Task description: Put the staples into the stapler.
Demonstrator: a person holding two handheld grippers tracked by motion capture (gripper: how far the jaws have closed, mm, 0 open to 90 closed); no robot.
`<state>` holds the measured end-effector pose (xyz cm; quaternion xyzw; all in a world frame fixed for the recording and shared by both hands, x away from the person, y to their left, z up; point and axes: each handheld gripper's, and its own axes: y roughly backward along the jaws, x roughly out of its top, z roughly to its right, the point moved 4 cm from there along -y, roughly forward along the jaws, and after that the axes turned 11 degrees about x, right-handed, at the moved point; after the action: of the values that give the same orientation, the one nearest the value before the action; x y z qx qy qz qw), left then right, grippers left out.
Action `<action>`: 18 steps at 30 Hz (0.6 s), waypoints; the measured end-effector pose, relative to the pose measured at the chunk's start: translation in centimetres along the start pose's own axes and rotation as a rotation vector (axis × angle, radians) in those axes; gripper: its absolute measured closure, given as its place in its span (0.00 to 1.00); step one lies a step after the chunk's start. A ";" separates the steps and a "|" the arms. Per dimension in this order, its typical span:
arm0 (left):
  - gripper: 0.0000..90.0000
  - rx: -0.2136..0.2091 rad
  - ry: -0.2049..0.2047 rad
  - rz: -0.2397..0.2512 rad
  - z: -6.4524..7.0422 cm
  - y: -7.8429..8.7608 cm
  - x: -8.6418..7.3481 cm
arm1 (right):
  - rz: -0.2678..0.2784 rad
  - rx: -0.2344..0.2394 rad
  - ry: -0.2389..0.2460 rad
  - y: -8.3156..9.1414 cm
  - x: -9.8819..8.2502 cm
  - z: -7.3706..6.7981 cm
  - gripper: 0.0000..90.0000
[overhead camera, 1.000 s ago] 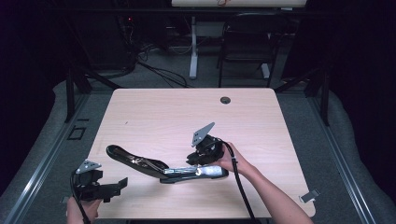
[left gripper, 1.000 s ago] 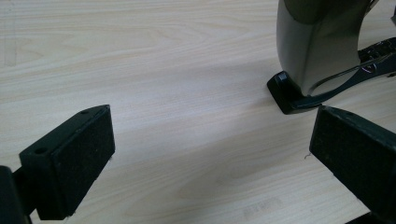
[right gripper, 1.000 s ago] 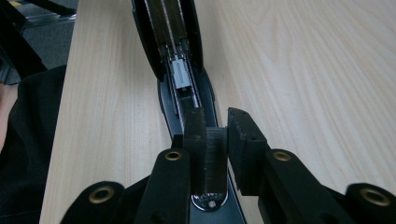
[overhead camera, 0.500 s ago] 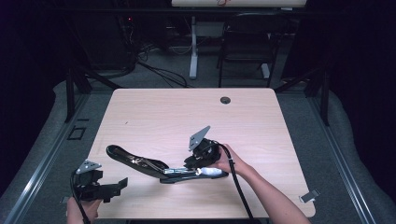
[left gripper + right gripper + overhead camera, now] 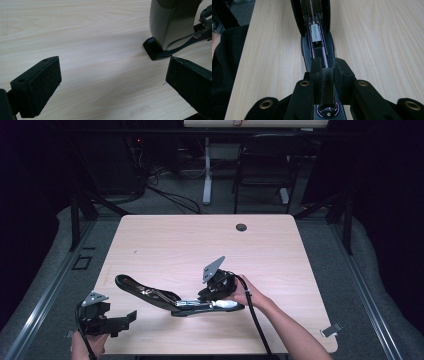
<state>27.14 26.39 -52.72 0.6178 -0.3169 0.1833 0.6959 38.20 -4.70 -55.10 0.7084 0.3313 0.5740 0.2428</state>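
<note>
An opened black stapler [image 5: 165, 297] lies on the near half of the light wood table [image 5: 270, 245], its top arm swung out flat toward the person's left and its base running toward the right hand. The right hand-held gripper [image 5: 216, 296] sits over the base end, and in the right gripper view its jaws stand nearly together, pinching a thin dark ridged strip, seemingly a stick of staples [image 5: 327, 86], right above the open magazine channel [image 5: 318, 53] with its grey pusher block [image 5: 315, 32] farther along. The left hand-held gripper [image 5: 122, 320] hovers at the near left corner of the table, well apart from the stapler's far tip, jaws spread wide with nothing between them; in the left gripper view the stapler's grey arm and black foot [image 5: 156, 48] rise just beyond its right jaw. Judging by the layout, the strip is being loaded into the channel. The main risk is that nothing steadies the stapler: downward or sideways pressure from the right hand-held gripper could slide or pivot it on the smooth wood. A slight tilt of the strip could also catch it on the channel rails, snapping it or popping it out of the pinch.
</note>
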 end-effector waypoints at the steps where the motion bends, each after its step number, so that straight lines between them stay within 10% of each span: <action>1: 0.00 0.000 0.001 0.001 0.0 0.0 0.0 | 0.005 0.001 -0.001 0.0 0.0 0.0 0.87; 18: 0.00 0.002 -0.003 0.000 0.0 0.0 0.0 | -0.017 0.007 0.021 -0.4 -0.2 0.1 0.87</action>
<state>27.13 26.35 -52.75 0.6190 -0.3177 0.1826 0.6947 38.21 -4.57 -55.50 0.7002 0.3418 0.5784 0.2416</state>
